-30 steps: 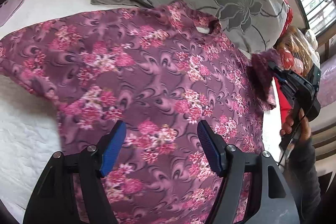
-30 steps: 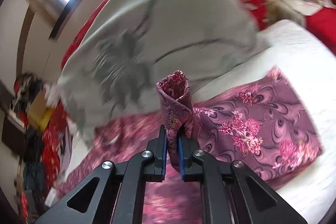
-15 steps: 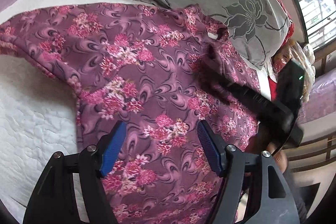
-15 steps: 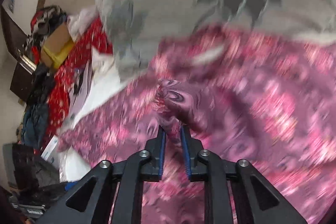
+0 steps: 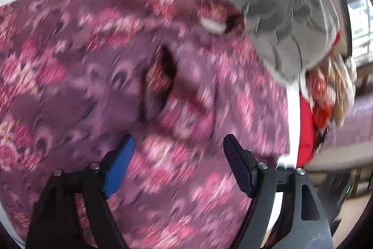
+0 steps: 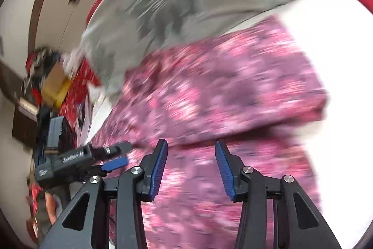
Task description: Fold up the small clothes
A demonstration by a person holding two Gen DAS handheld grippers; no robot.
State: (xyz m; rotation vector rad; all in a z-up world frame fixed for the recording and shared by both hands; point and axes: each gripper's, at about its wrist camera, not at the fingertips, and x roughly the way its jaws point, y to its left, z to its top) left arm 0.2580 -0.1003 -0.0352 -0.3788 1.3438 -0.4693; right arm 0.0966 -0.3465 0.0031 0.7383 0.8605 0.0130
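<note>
A purple shirt with pink flowers lies spread on a white bed; both views are blurred by motion. One sleeve lies folded over the shirt body. My left gripper is open and empty just above the shirt's lower part. My right gripper is open and empty above the shirt. The left gripper also shows at the left edge of the right wrist view.
A grey pillow with a dark flower print lies beyond the shirt's collar. White bedding borders the shirt. Red fabric and a window are to the right. Clutter and a cardboard box stand far left.
My right gripper carried the sleeve over the shirt body, let it go and opened. My left gripper moved closer to the shirt and stays open.
</note>
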